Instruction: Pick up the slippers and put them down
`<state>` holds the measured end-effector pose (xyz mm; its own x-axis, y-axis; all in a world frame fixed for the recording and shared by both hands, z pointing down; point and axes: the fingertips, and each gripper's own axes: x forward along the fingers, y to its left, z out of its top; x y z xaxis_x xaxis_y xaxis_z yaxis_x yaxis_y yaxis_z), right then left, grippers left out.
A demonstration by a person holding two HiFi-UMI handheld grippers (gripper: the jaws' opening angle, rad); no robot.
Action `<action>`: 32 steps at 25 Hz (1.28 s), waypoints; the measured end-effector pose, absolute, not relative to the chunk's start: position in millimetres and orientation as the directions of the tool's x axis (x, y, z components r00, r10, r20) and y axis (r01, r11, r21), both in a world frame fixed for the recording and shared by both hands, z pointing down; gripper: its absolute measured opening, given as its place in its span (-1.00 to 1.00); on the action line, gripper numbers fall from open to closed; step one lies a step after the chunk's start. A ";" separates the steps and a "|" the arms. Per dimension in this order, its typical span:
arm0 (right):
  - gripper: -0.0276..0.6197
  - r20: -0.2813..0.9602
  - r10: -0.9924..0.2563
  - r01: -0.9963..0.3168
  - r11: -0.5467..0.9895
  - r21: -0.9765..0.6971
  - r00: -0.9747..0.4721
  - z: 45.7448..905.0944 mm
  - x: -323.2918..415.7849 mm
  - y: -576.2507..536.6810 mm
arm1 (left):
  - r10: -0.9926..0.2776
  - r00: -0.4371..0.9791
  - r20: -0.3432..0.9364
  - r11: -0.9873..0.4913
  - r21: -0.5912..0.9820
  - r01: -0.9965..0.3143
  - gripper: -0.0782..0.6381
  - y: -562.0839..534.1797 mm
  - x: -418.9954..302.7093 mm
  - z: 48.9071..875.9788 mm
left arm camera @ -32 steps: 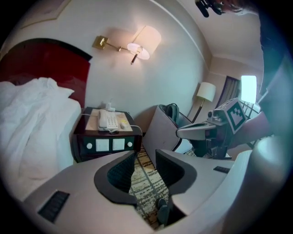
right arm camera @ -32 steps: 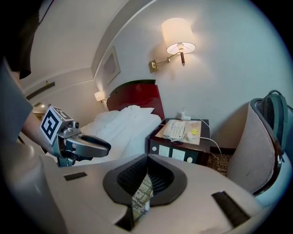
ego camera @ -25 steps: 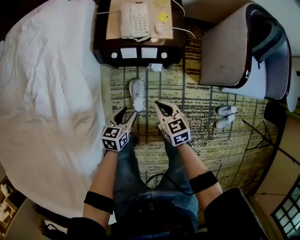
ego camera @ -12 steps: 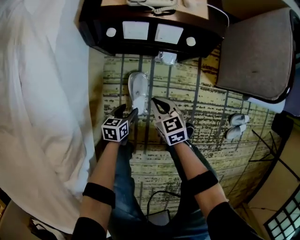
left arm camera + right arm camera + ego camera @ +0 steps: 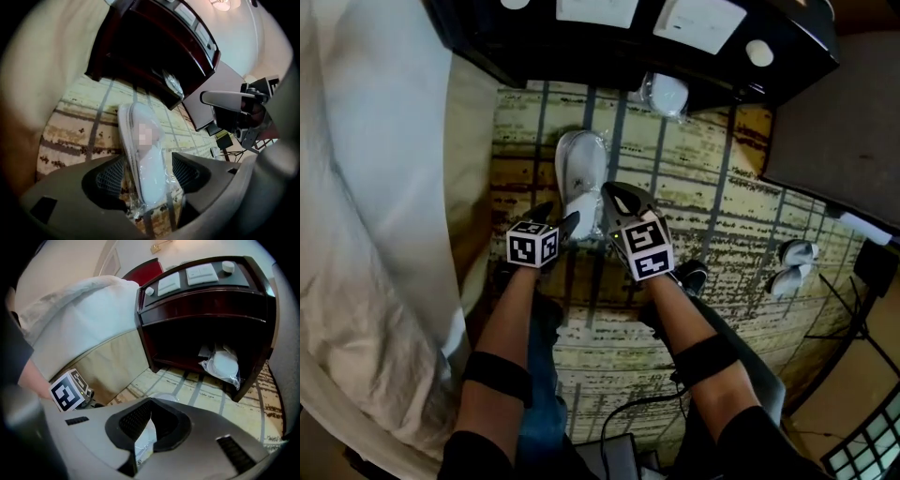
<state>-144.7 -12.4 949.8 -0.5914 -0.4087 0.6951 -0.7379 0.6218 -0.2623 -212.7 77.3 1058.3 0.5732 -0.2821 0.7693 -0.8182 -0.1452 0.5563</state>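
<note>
White plastic-wrapped slippers (image 5: 581, 173) on patterned carpet (image 5: 703, 197), our left gripper (image 5: 560, 218) just opening astride them, right gripper (image 5: 609, 194) pinched onto their wrap, dark wooden nightstand (image 5: 609, 52) close ahead.

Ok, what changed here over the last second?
Both tools came down with the wrapped slippers toward the carpet. The left tool has just been opening, the slippers between its jaws but not pressed. The right tool stays shut on the wrapper. The nightstand and bed are unchanged.

no text or number can be read, left cube (image 5: 532, 247) and right cube (image 5: 642, 251) bear only black-and-white square codes, nightstand (image 5: 201, 301) switch plates (image 5: 202, 273) show marks too small to read
</note>
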 end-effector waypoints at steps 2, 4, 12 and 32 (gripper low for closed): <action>-0.91 0.698 -0.411 -0.742 0.617 -0.260 -0.586 971.0 -142.9 -12.6 | -0.271 0.580 0.768 -0.134 0.567 -0.813 0.10 78.0 -212.0 1080.0; -0.91 0.706 -0.410 -0.749 0.610 -0.259 -0.578 988.9 -139.3 -11.9 | -0.263 0.592 0.762 -0.131 0.580 -0.804 0.10 76.7 -209.0 1096.1; -0.91 0.721 -0.399 -0.756 0.598 -0.264 -0.567 1016.7 -130.0 -7.2 | -0.234 0.630 0.740 -0.131 0.618 -0.775 0.10 70.0 -194.3 1123.9; -0.91 0.722 -0.417 -0.771 0.585 -0.251 -0.552 987.5 -103.3 -18.6 | -0.277 0.776 0.567 -0.234 0.743 -0.627 -0.42 34.9 -186.2 1042.3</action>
<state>-103.3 -18.6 987.5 -0.5516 -0.4172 0.7223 -0.7714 0.5846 -0.2514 -186.2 34.9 1042.3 0.7756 -0.2771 0.5672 -0.6270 -0.2340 0.7430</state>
